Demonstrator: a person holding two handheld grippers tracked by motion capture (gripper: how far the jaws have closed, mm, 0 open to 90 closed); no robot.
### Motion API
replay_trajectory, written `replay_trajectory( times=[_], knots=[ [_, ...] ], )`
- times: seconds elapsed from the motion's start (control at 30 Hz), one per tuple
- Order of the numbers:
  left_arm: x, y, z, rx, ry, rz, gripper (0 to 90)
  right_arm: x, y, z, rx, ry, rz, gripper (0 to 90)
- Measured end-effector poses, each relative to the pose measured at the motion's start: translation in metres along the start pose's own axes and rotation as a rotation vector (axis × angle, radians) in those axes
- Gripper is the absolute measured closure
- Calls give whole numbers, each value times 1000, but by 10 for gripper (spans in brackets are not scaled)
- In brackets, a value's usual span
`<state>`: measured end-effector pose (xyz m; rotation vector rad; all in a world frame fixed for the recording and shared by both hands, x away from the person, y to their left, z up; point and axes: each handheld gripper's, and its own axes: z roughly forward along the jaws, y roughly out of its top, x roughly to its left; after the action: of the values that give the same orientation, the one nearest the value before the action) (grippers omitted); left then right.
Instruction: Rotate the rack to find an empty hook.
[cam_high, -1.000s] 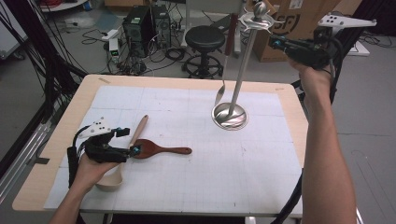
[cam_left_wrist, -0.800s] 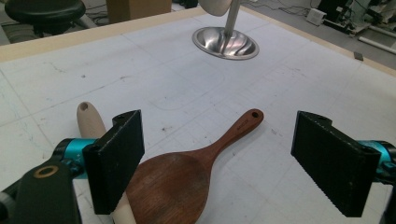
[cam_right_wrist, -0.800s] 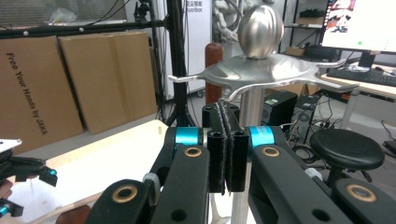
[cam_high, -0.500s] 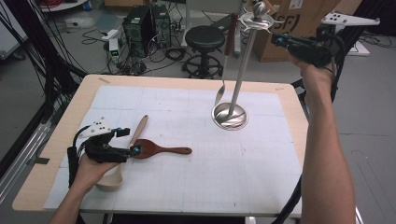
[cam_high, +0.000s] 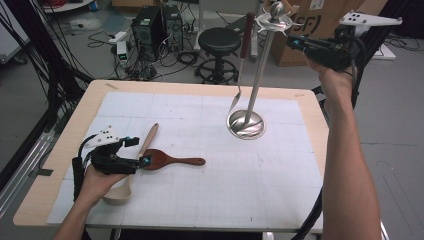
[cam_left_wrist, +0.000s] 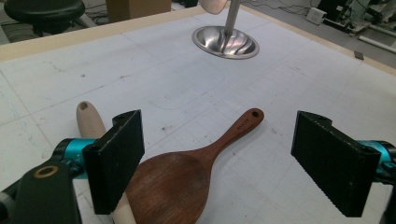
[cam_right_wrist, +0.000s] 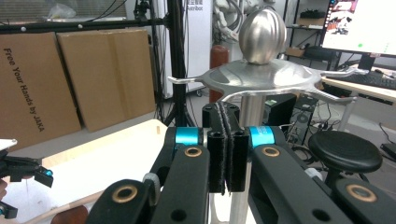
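Observation:
A dark wooden spatula lies flat on the white mat, its bowl toward my left gripper. In the left gripper view the jaws stand open on either side of the spatula's bowl without touching it. A pale wooden spoon lies beside it, its handle passing under the left jaw. The steel utensil stand rises at the mat's far right, with one red-handled utensil hanging from its top. My right gripper is raised beside the stand's crown, jaws shut on nothing.
The table's wooden rim frames the mat. Behind the table are a black stool, cables and computer cases on the floor, and cardboard boxes. The mat between the spatula and the stand base is bare.

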<state>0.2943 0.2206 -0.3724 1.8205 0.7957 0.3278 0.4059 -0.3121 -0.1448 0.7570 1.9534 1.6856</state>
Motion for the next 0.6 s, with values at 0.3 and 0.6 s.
replay_trajectory(
  times=[0.3,0.6],
  knots=[
    [0,0,0,0,0,4,178,7,2,8,5,18,-11,895],
    [1,0,0,-2,1,6,178,13,5,17,11,32,-23,895]
  ],
)
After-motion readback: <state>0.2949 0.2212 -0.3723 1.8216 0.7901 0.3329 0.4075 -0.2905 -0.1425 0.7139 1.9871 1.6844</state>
